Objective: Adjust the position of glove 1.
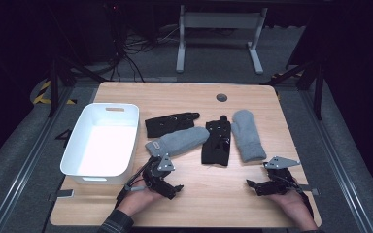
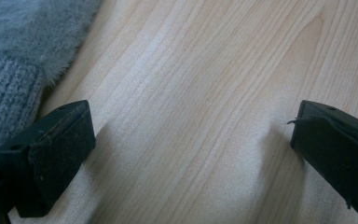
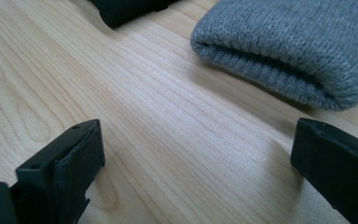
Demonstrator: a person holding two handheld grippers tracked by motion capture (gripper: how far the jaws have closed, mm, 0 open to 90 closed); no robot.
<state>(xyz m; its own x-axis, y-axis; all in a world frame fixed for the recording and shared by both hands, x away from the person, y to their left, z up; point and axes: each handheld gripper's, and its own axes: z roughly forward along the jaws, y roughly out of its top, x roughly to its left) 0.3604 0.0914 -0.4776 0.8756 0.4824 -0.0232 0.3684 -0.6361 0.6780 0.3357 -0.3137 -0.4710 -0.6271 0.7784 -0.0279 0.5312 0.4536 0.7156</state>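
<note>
Near strip of worktop (image 1: 213, 199) between left claw (image 1: 167, 187) and right claw (image 1: 260, 187) is bare wood; both claws stand with jaws spread wide over bare grain, nothing between them. Forward travel is blocked by a row of four gloves across mid-worktop: left grey mitten (image 1: 177, 141) just ahead of the left claw, right grey mitten (image 1: 247, 135) cuff just ahead of the right claw, black gloves (image 1: 217, 141) between and behind. White bin (image 1: 104, 141) walls off the left side; far edge behind the gloves is open.
</note>
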